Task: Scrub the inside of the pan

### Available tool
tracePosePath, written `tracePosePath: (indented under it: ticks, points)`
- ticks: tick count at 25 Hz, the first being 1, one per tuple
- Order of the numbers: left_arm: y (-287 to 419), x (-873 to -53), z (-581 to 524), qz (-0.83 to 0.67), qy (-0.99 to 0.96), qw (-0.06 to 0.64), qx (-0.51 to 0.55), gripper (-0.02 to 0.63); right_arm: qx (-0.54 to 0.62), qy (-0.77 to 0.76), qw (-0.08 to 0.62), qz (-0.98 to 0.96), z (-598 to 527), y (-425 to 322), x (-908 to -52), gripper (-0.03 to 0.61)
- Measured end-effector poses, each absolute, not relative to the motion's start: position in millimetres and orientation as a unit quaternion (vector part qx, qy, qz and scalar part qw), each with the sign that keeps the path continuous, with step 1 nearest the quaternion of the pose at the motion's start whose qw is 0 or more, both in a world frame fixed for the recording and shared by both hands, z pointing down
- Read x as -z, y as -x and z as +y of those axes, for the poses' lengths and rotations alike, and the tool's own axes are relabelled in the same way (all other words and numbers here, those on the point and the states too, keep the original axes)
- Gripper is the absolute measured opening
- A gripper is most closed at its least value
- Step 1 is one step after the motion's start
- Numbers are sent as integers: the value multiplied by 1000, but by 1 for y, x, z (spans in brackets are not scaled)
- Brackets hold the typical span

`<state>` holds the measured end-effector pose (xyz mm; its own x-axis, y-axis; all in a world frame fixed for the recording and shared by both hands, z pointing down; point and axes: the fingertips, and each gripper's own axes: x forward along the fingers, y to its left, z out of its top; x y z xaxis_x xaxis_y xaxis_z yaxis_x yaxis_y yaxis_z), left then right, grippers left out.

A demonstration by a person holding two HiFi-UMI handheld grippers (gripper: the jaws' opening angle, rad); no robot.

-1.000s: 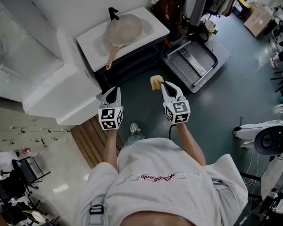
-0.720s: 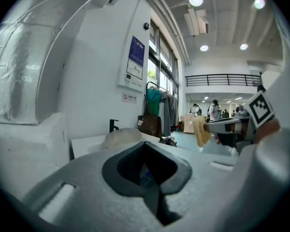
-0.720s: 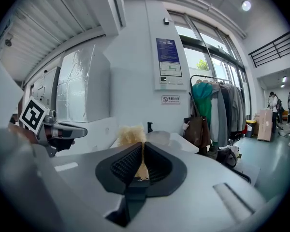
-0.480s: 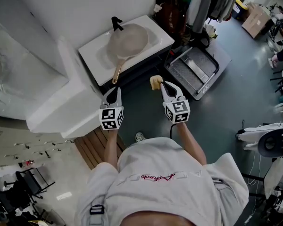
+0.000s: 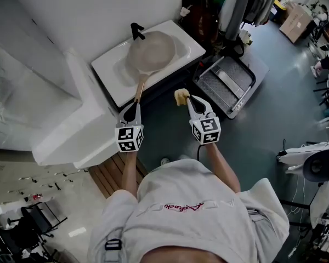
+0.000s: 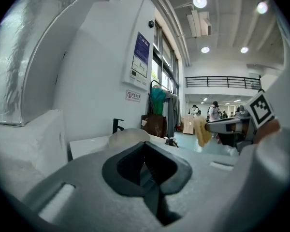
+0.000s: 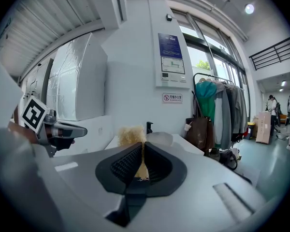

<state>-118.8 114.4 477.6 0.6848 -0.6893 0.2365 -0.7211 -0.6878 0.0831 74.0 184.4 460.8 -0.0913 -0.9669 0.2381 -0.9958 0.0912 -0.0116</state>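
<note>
Head view: high, steeply down. Both gripper views: low, near level, facing wall (image 5: 88, 10). All share sink (image 5: 107, 64), pan (image 5: 152, 51).

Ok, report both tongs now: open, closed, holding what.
Left tongs: closed, empty.
Right tongs: closed on the yellow scrubber.

White wall (image 5: 71, 15) with a blue notice (image 7: 170, 59); grey-green floor (image 5: 274, 130); coat rack (image 7: 217, 105) beside tall windows (image 7: 203, 57); round ceiling lights (image 6: 199, 1) overhead; wooden slats (image 5: 107, 171) low left.
</note>
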Motion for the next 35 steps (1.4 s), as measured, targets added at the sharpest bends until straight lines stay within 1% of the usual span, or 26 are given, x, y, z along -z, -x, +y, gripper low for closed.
tracePosePath:
  ticks: [18, 25, 35]
  points:
    - [100, -492, 93, -372, -918, 90, -101, 0, -96, -676, 81, -726, 163, -90, -476, 23]
    - [87, -497, 64, -376, -916, 94, -100, 0, -97, -668, 84, -733, 128, -100, -480, 23]
    - [58, -496, -5, -386, -912, 97, -104, 0, -102, -660, 86, -739, 53, -132, -481, 23]
